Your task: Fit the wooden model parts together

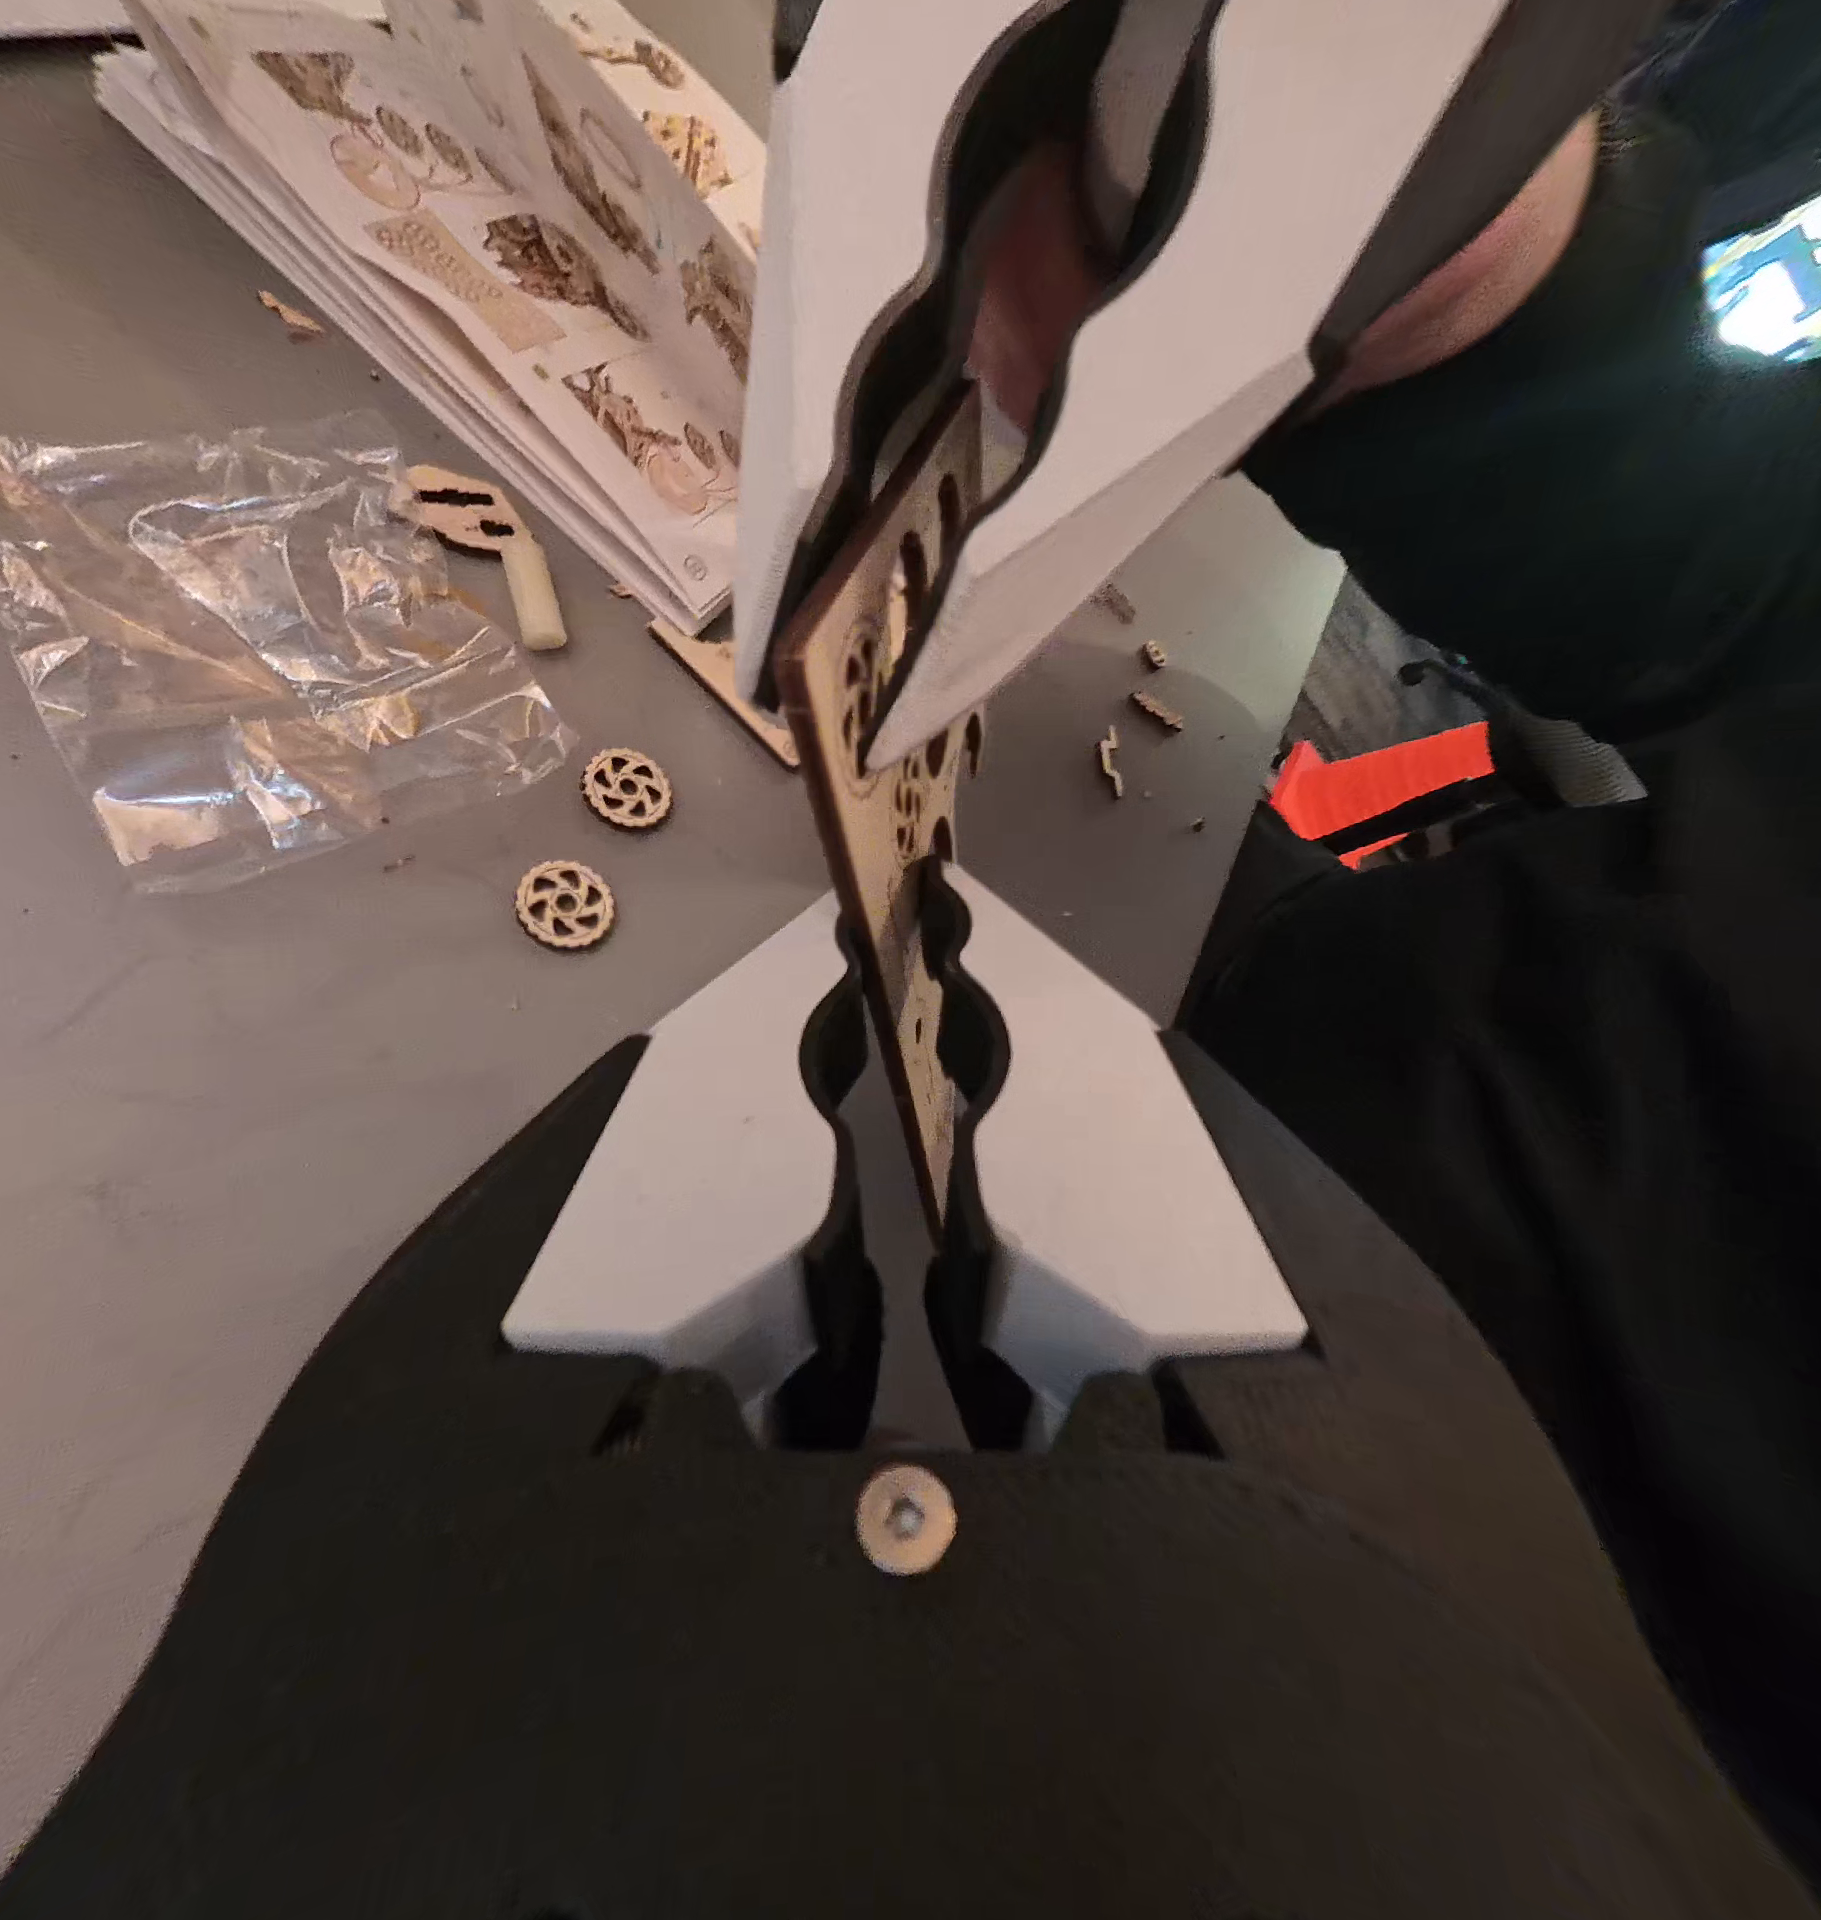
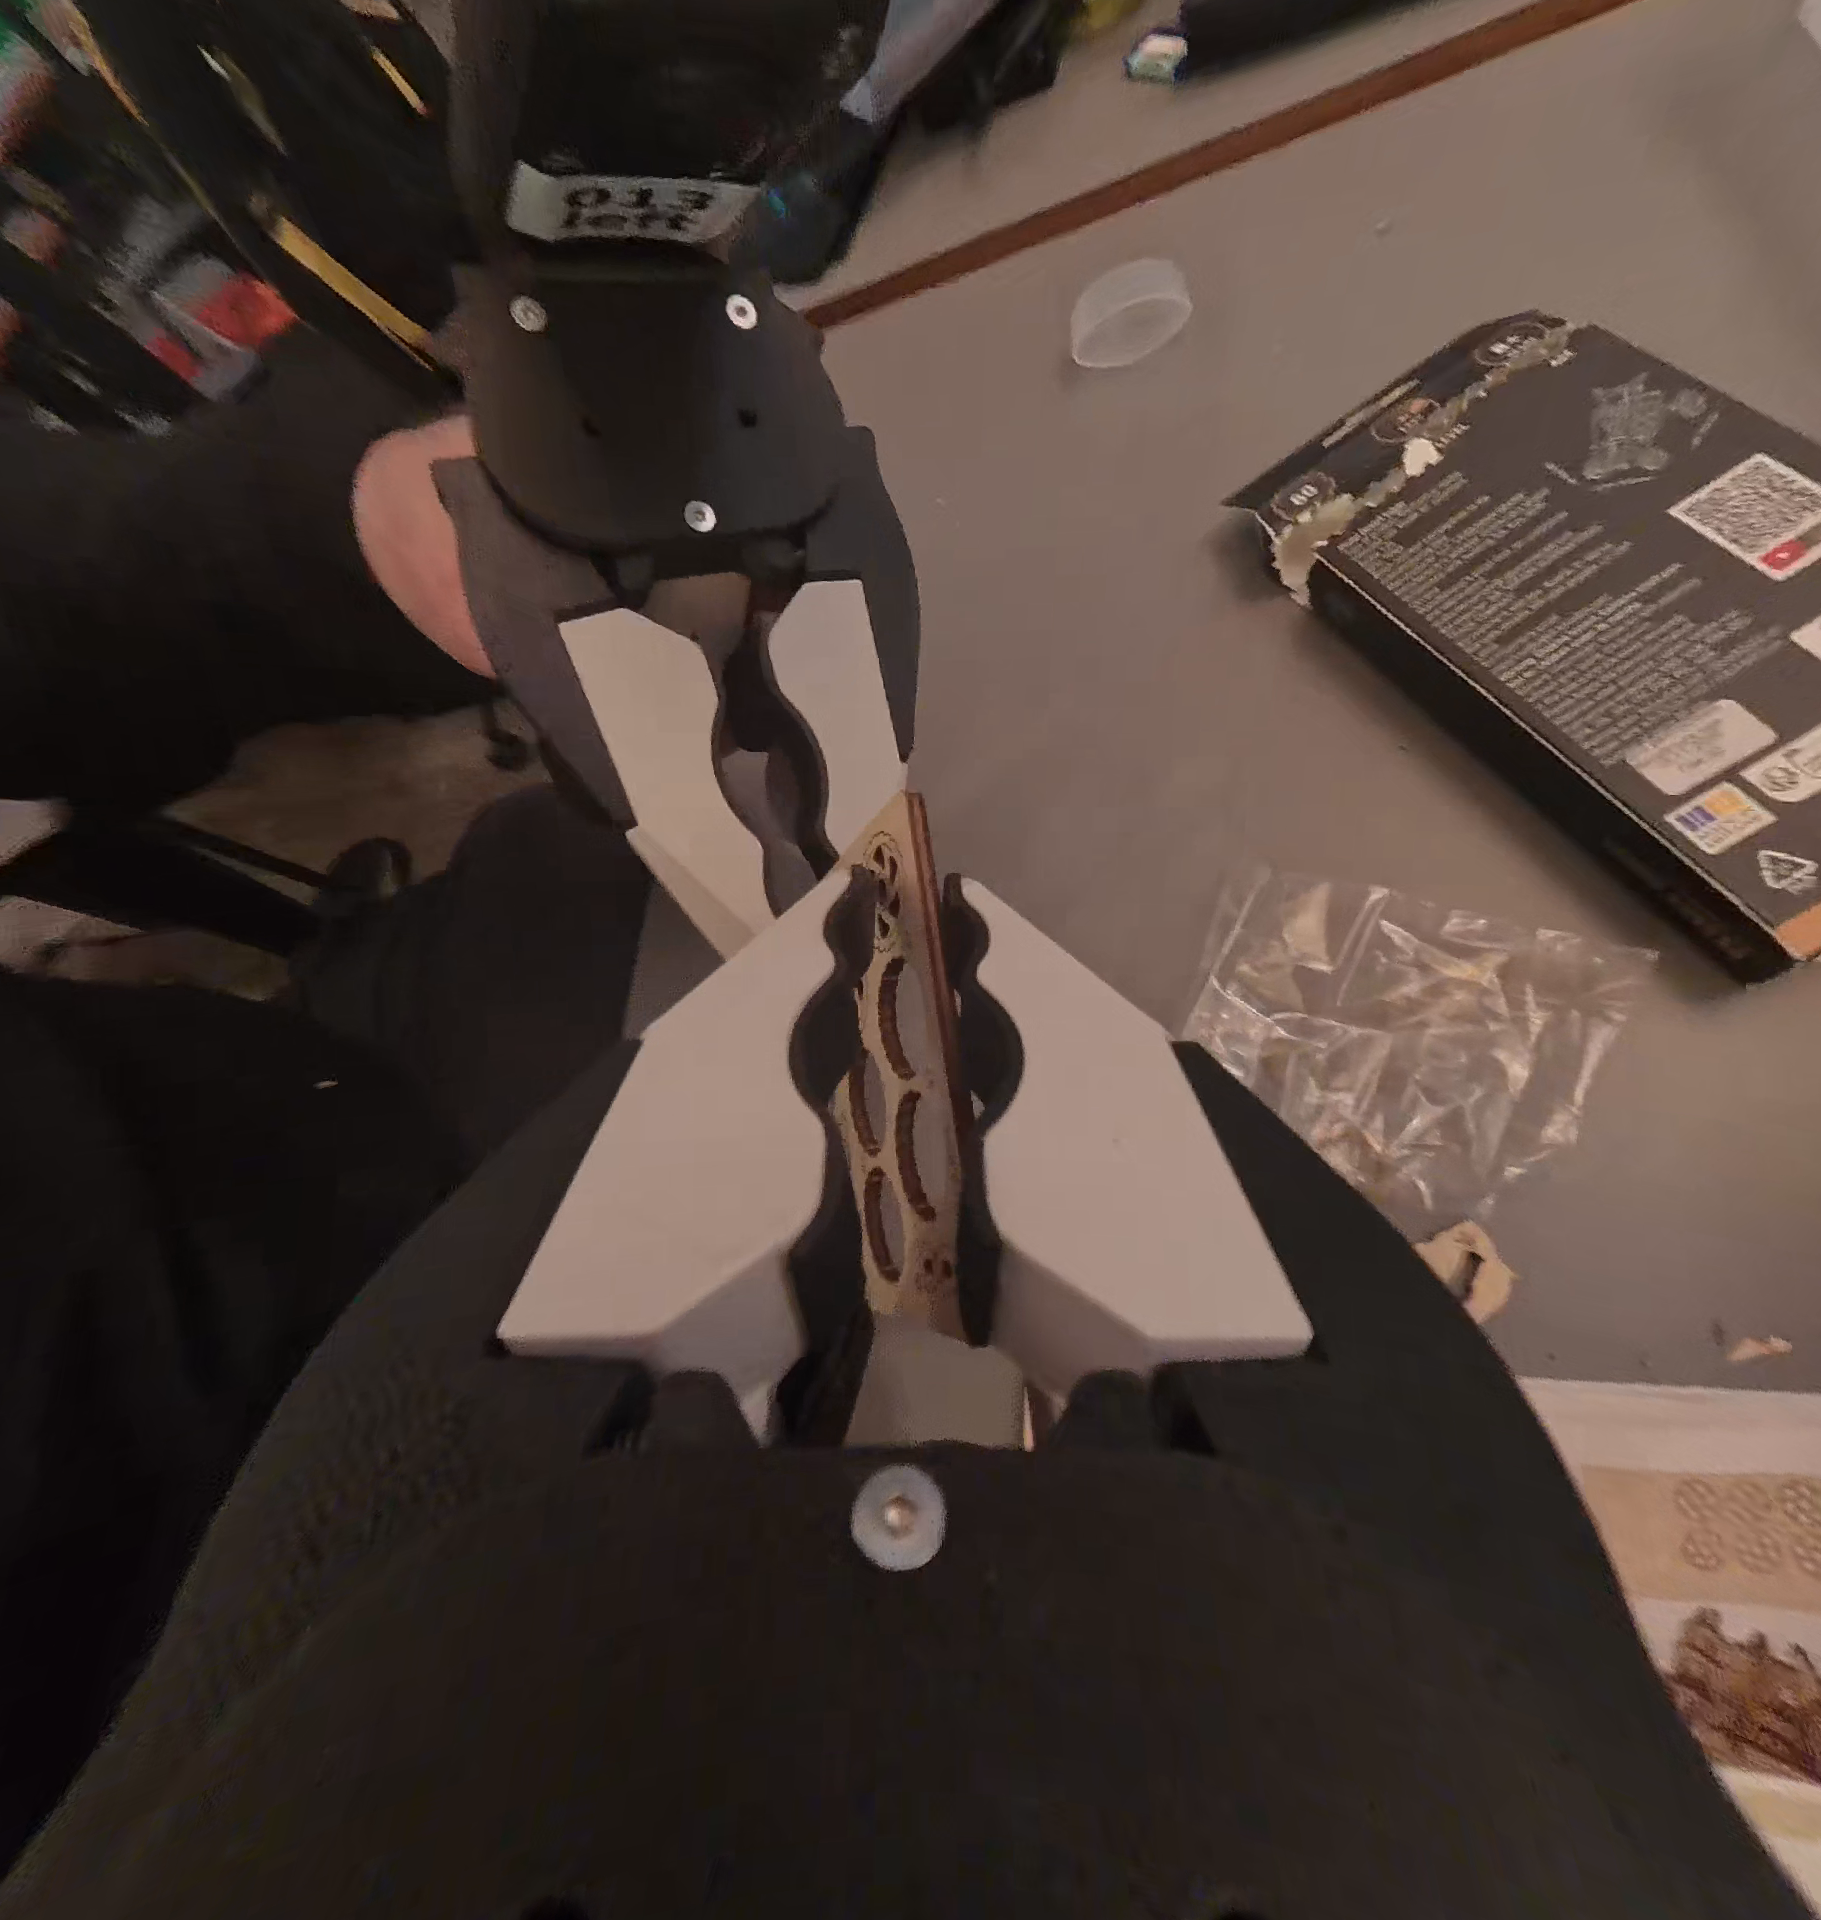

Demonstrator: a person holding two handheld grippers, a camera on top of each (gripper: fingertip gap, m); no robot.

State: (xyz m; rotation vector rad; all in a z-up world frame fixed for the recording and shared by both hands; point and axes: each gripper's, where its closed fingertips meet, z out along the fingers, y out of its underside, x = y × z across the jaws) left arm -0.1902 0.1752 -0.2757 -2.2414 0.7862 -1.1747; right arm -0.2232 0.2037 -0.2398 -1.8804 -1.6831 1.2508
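A thin laser-cut wooden sheet (image 1: 880,831) with oval cut-outs and engraved gears is held edge-on above the grey table. My left gripper (image 1: 890,914) is shut on its near end. My right gripper (image 1: 828,727) comes down from above and is shut on the far end. In the right wrist view the sheet (image 2: 901,1143) lies between the right gripper's (image 2: 904,883) pads, and the left gripper (image 2: 823,852) meets it at its far tip. Two loose wooden gear wheels (image 1: 626,788) (image 1: 564,903) lie on the table to the left.
An open instruction booklet (image 1: 470,260), a crumpled clear plastic bag (image 1: 241,644), a wooden piece with a cream stick (image 1: 490,540) and small scraps (image 1: 1145,717) lie on the table. The right wrist view shows a black box (image 2: 1571,623), a clear cap (image 2: 1131,312) and dark sleeves. My right fingertips sit around 5 centimeters from my left ones. Left tips and right tips are each some 30 centimeters from the clear cap (image 2: 1131,312).
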